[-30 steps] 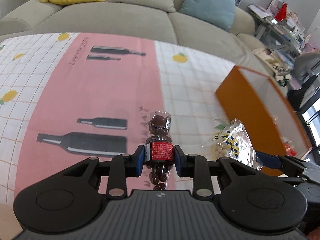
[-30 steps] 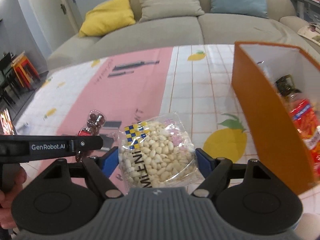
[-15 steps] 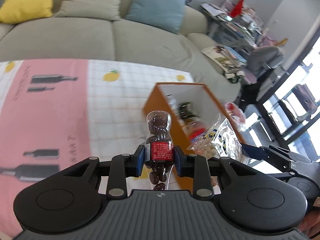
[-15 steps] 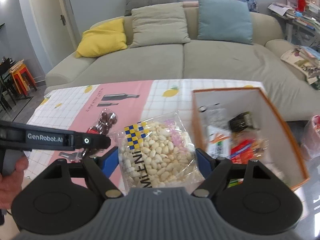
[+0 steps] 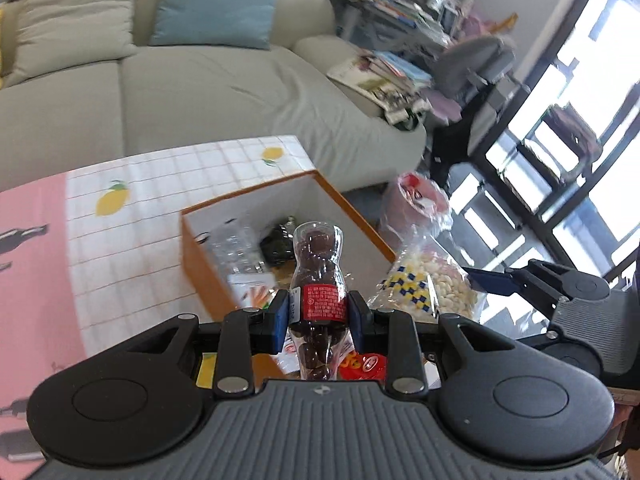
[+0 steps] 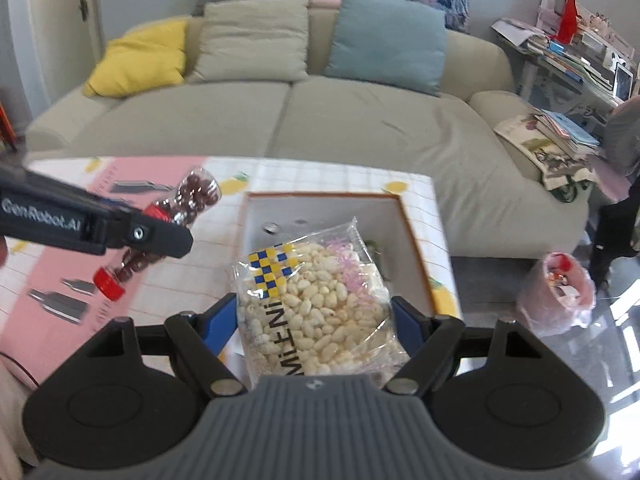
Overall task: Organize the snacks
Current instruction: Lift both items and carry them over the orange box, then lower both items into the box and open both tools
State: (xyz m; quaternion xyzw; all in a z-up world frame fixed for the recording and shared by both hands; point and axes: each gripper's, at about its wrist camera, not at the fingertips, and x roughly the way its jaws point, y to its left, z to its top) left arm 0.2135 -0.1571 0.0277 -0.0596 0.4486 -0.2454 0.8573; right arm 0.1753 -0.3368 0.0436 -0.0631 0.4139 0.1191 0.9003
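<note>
My left gripper [image 5: 319, 312] is shut on a small clear bottle of brown chocolate balls [image 5: 318, 276] with a red label, held in the air over the orange box [image 5: 204, 264]. From the right wrist view that bottle [image 6: 188, 204] with its red cap hangs left of the box [image 6: 416, 240], in the left gripper [image 6: 160, 228]. My right gripper [image 6: 316, 316] is shut on a clear bag of white puffed snacks [image 6: 316, 300] with a blue-and-yellow checked label, held above the box's opening. The bag [image 5: 432, 280] also shows at the right in the left wrist view.
The orange box stands at the right end of the table with a pink and white lemon-print cloth [image 5: 120, 248]; several snack packs [image 5: 276, 244] lie inside. A beige sofa [image 6: 320, 128] is behind. A pink plastic bag [image 6: 556, 292] sits on the floor right of the table.
Both grippers have swung to the right and risen with their loads, from over the pink cloth to above the orange box. Neither grip has changed.
</note>
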